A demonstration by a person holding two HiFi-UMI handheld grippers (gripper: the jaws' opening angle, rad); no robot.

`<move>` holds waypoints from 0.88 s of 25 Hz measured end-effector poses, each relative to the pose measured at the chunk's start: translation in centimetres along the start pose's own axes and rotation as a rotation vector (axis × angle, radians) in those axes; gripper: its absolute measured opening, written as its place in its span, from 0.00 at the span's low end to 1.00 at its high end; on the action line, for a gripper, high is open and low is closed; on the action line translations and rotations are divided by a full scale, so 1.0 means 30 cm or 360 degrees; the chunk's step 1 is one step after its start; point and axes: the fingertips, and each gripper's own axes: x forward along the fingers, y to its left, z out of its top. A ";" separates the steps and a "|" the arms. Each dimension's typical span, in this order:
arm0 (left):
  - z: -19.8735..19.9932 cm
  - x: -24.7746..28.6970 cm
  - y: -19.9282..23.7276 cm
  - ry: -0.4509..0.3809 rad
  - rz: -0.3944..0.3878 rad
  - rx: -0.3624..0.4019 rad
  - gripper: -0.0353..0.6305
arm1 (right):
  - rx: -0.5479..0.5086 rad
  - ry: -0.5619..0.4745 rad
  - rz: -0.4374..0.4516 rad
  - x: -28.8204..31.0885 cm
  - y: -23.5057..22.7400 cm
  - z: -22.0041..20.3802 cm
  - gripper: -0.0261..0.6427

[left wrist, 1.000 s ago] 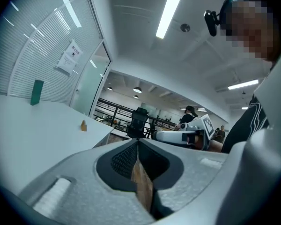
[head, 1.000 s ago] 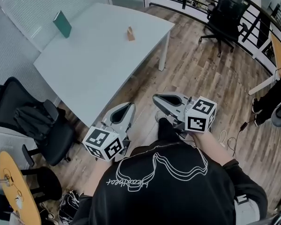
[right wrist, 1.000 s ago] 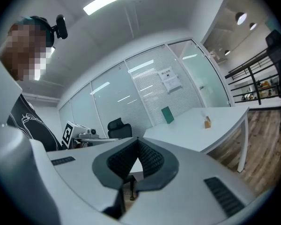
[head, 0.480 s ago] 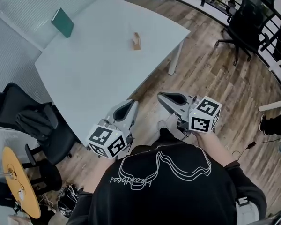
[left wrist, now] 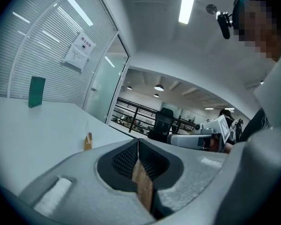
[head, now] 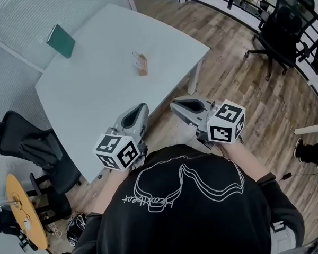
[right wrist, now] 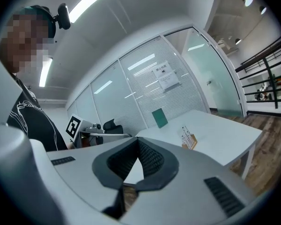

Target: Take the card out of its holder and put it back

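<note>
The wooden card holder stands on the white counter, a little above the middle of the head view. The pale card is upright in it. Nothing touches either of them, so we judge that the taking out is not yet begun.

Both tongs are low in that view, well apart from the holder. The left tongs have their jaws pressed together with nothing between them. Their tip lies over the near edge of the counter, almost straight below the holder in the frame. The right tongs are also closed and empty. They hang over the wooden floor, just outside the counter's edge, and the holder lies up and to the left of them.

So the left tongs are the nearer ones, though not by much. In the left gripper view the holder appears left of the closed jaws, and in the right gripper view it appears right of them. This tells us that it lies between the lines of the two tongs.

The long axis of the holder seems to run nearly up and down in the head view, with a small lean. It is too small for us to say more. The green book at the upper left is far from everything.
</note>
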 end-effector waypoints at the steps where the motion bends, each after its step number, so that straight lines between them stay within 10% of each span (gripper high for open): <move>1: 0.000 0.018 0.007 0.0004 0.0010 0.0001 0.07 | 0.0001 0.0009 -0.0001 0.001 -0.017 -0.004 0.05; 22: -0.002 0.456 0.495 0.0119 0.0163 -0.0122 0.08 | 0.0248 0.0135 -0.0092 0.268 -0.535 0.009 0.05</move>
